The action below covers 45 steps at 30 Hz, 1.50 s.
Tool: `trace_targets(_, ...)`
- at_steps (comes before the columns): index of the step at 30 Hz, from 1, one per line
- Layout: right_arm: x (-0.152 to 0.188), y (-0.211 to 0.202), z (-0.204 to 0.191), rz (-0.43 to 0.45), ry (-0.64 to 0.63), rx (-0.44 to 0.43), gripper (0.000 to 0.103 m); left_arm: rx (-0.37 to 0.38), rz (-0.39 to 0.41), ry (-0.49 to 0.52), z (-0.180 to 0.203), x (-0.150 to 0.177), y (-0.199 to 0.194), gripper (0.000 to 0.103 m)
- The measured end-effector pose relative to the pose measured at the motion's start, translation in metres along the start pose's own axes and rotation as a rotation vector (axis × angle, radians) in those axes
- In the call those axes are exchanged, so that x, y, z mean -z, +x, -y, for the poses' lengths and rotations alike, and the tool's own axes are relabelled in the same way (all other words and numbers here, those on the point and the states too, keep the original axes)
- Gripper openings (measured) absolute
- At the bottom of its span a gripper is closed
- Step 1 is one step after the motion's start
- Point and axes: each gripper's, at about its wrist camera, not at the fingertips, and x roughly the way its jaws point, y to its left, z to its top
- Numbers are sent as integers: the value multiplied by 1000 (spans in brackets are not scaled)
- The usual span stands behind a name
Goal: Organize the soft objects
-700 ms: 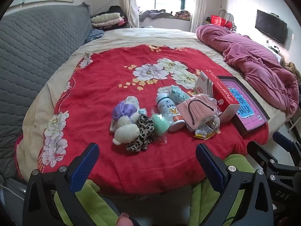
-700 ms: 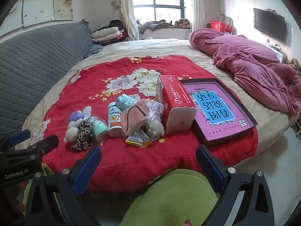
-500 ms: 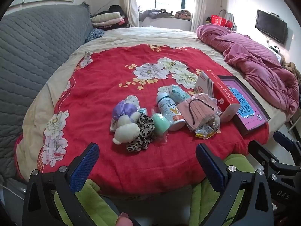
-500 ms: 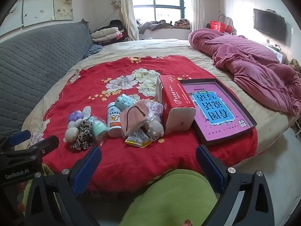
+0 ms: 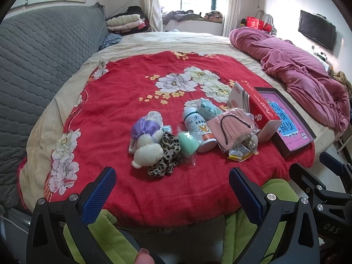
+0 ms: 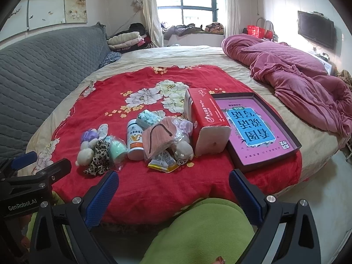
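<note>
currently we find the left gripper [image 5: 171,189] and right gripper [image 6: 173,189] both spread wide and empty, short of the red quilt [image 5: 123,101]; white plush toy [image 5: 147,151], leopard scrunchie [image 5: 167,154] and pink mask [image 5: 228,129] lie clustered there beside the tissue box [image 6: 206,118]

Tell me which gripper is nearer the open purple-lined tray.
Right. The right gripper hangs just short of the tray, slightly to its left; the left gripper sits farther left, before the toy pile.
</note>
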Motion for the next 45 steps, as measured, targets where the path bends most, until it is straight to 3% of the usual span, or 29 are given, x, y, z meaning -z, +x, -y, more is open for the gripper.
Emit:
trace_targets(7, 0, 0, 2, 5, 1, 2, 101, 6, 0, -7, 0, 0, 0, 103)
trace_targets(16, -3, -1, 0, 4, 2, 1, 101, 13, 55, -10, -6, -3, -8, 103)
trace_targets(32, -19, 2, 1, 36, -4, -6, 101, 15, -30, -23, -27, -16, 9, 103)
trace_targets(45, -42, 45, 5, 2, 9, -32, 101, -34, -95, -36, -57, -24, 53, 102)
